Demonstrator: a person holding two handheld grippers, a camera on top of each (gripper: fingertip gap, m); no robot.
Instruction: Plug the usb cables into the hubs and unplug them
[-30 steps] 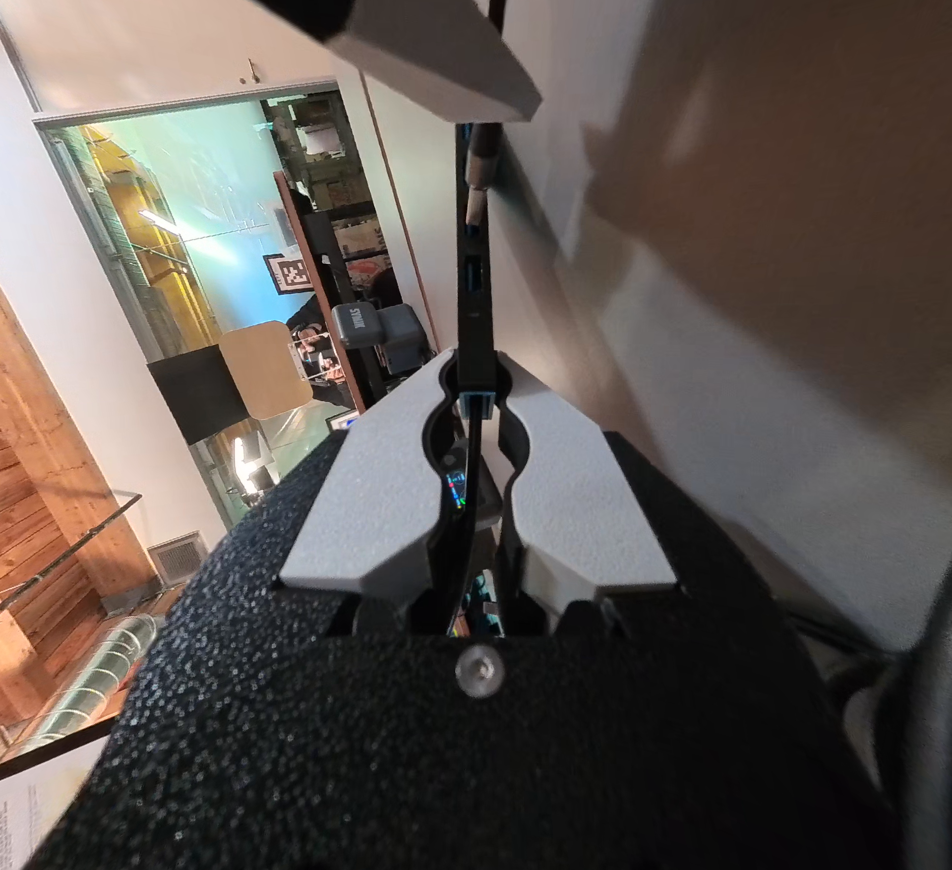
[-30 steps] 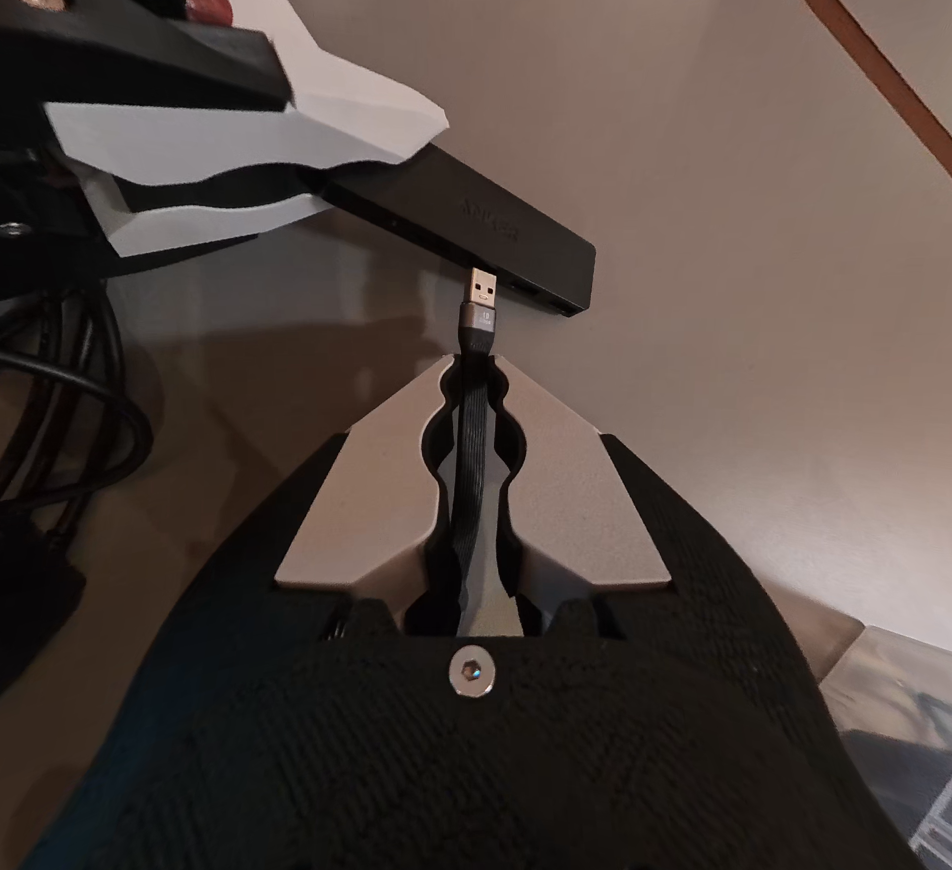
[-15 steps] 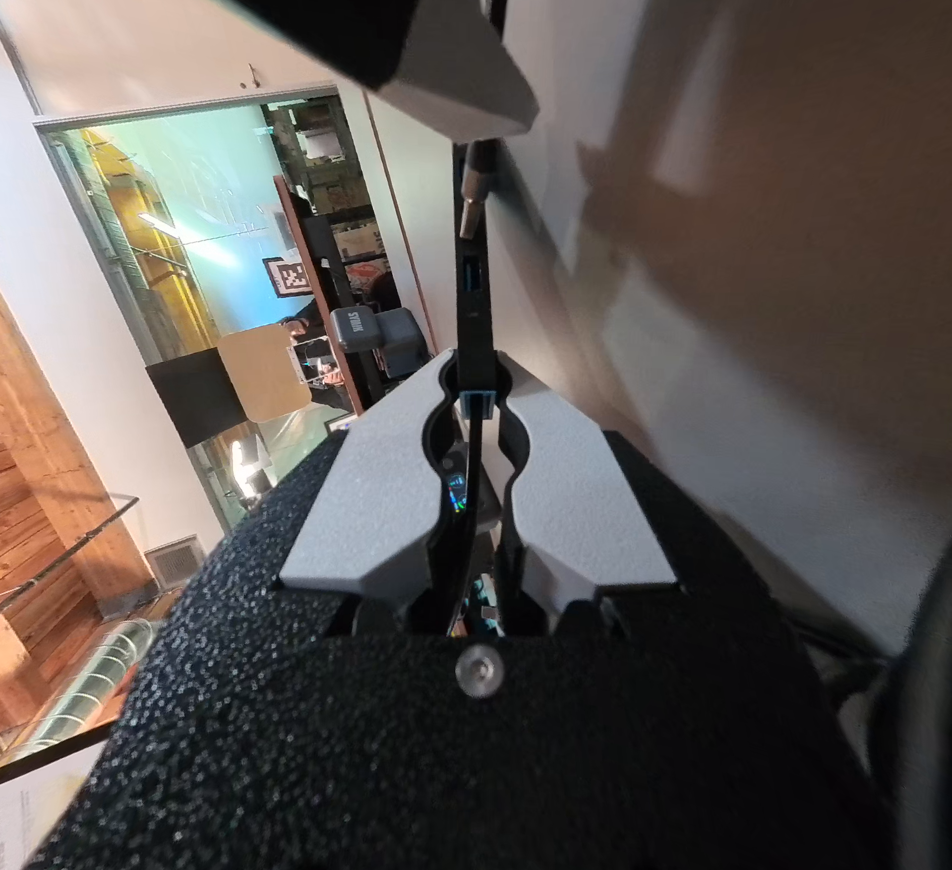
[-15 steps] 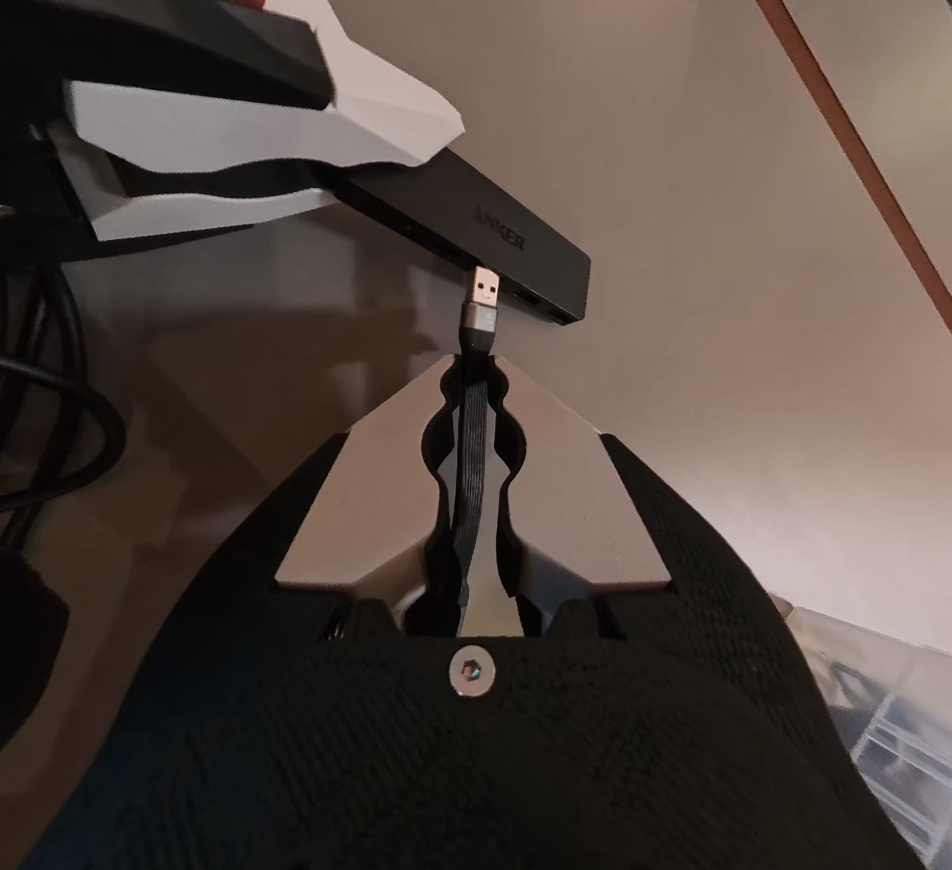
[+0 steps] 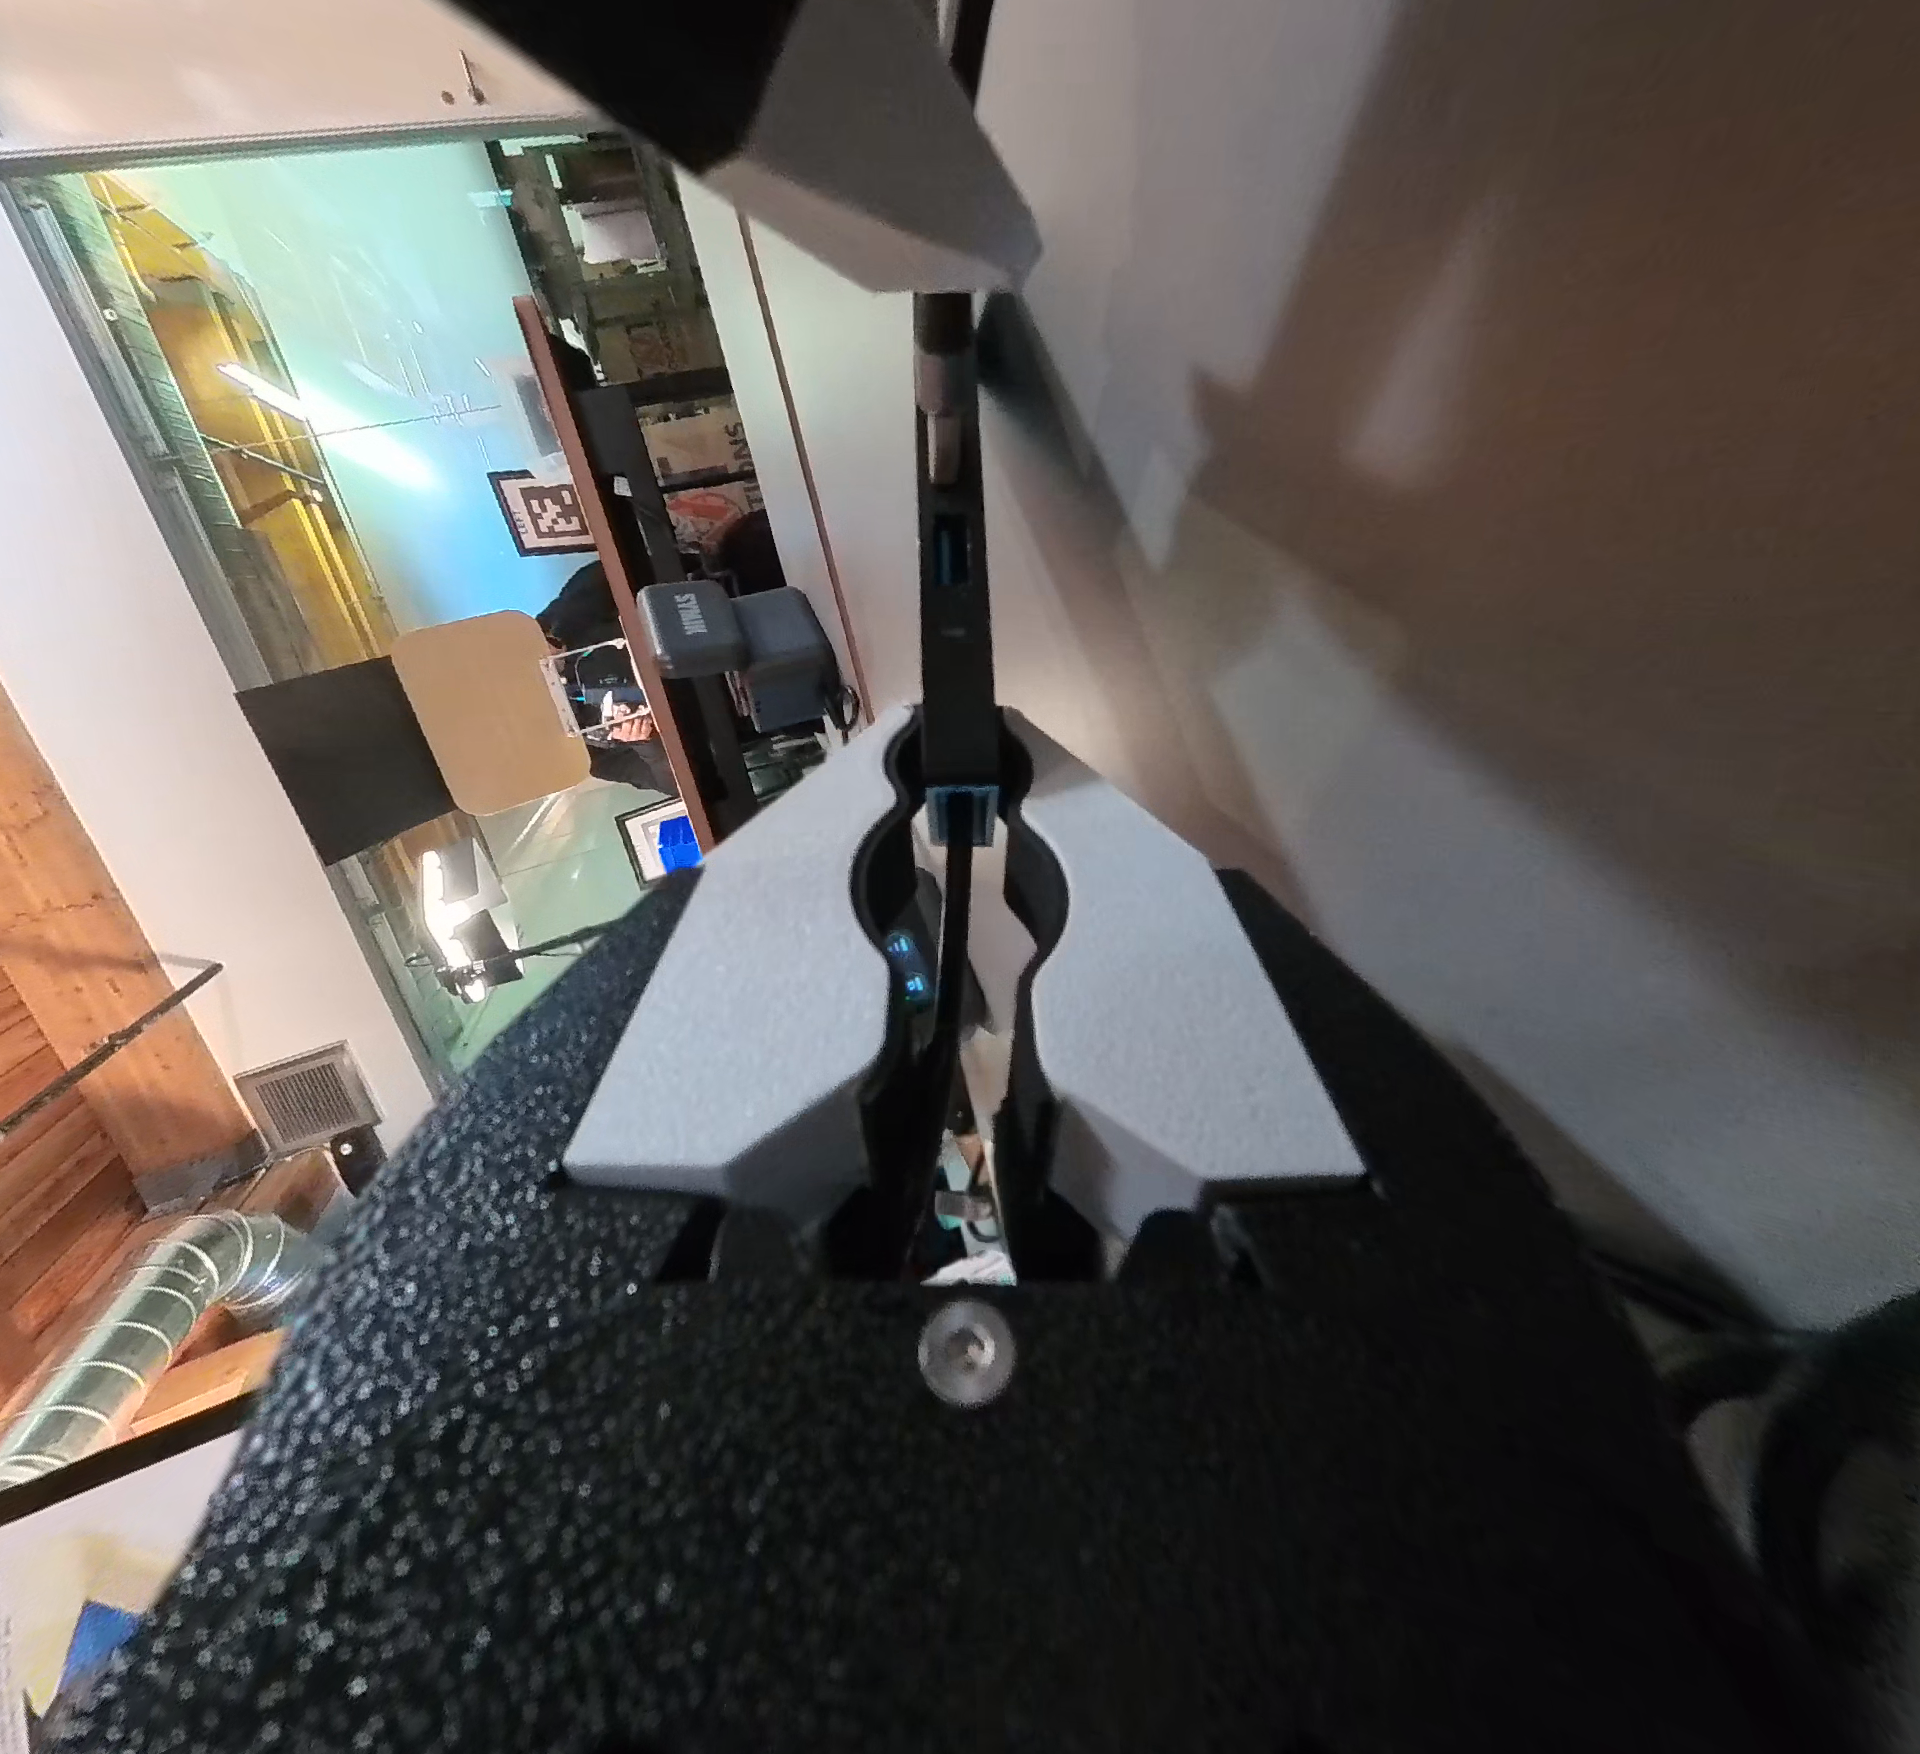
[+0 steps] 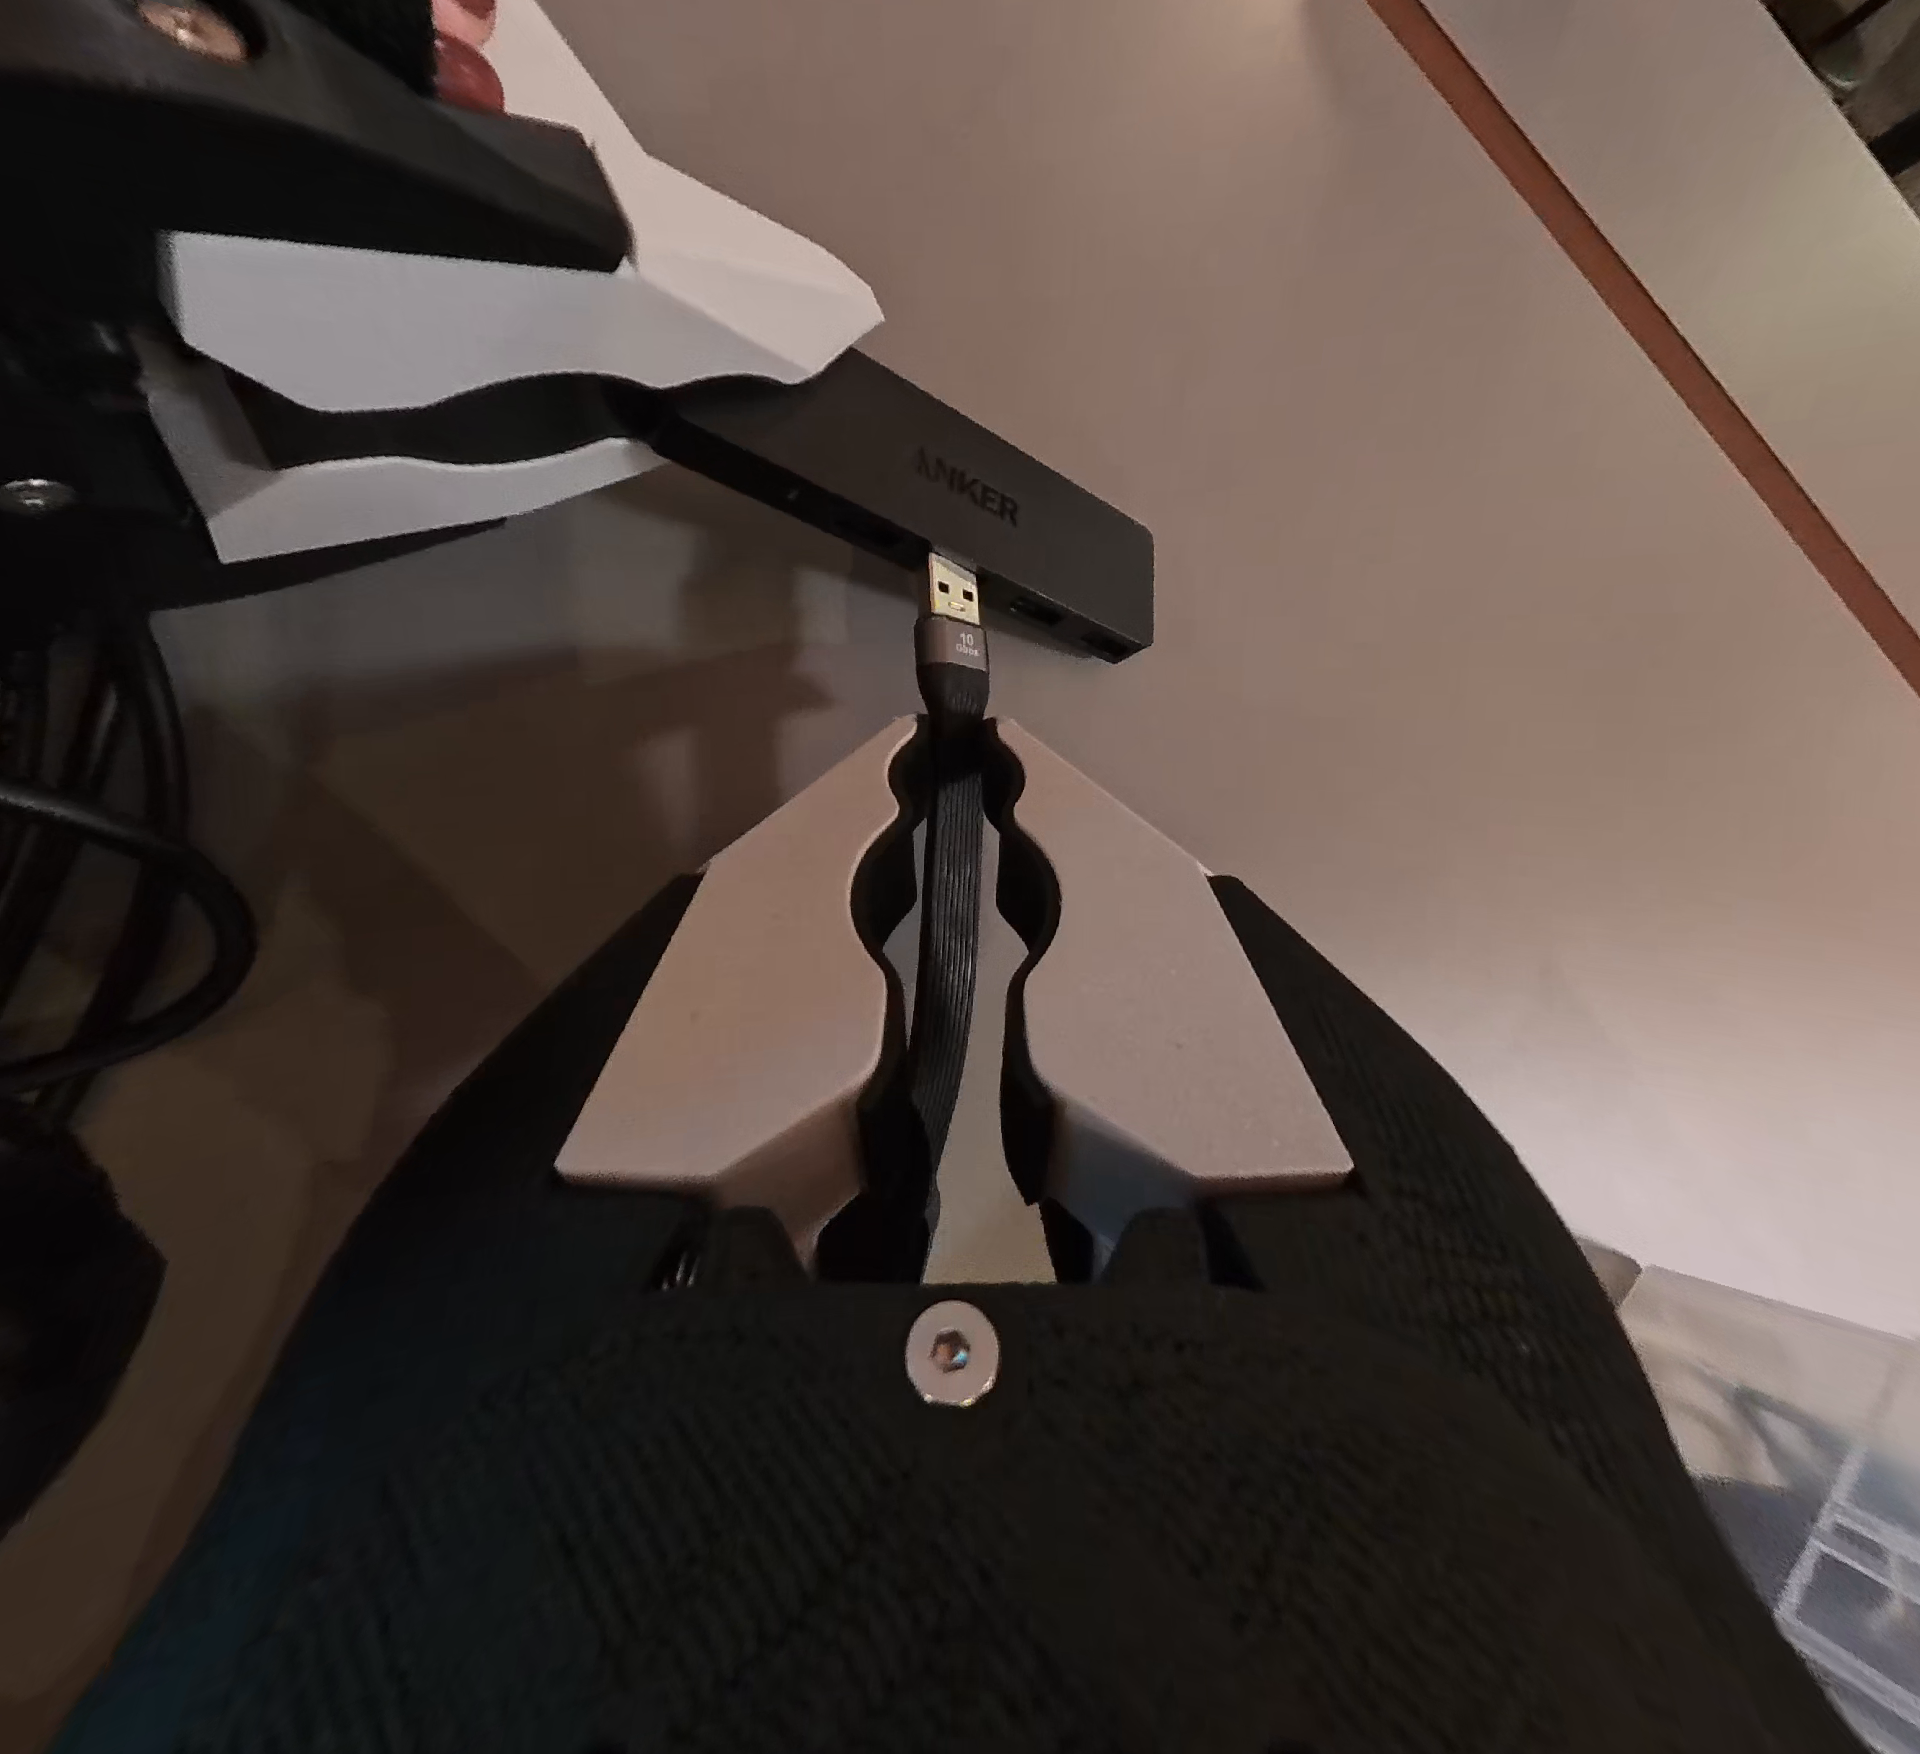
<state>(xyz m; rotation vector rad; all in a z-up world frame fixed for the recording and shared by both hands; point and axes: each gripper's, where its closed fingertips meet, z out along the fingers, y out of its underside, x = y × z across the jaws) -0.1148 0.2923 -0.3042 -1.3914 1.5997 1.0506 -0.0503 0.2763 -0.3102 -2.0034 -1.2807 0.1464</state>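
Observation:
My left gripper [image 5: 958,736] is shut on a slim black USB hub [image 5: 954,624], seen edge-on with a blue port. The hub also shows in the right wrist view [image 6: 966,499], held above the white table by the left gripper [image 6: 623,437]. My right gripper [image 6: 956,722] is shut on a flat black USB cable [image 6: 951,894]. Its grey plug with a metal tip [image 6: 954,598] touches the hub's port edge, the tip at a port opening. In the left wrist view the plug [image 5: 943,395] comes from above, under the right gripper's finger [image 5: 883,177].
The white table [image 6: 1351,457] has a brown edge [image 6: 1579,229] at the upper right. Black cables [image 6: 104,873] coil at the left. A clear plastic box [image 6: 1818,1538] lies at the lower right. A glass wall and a room [image 5: 364,509] lie behind. My hands' fingertips stand some 7 cm from each other.
The right gripper has brought the plug up to the hub's port edge. The hub has shifted slightly in the right wrist view. Both grips are unchanged.

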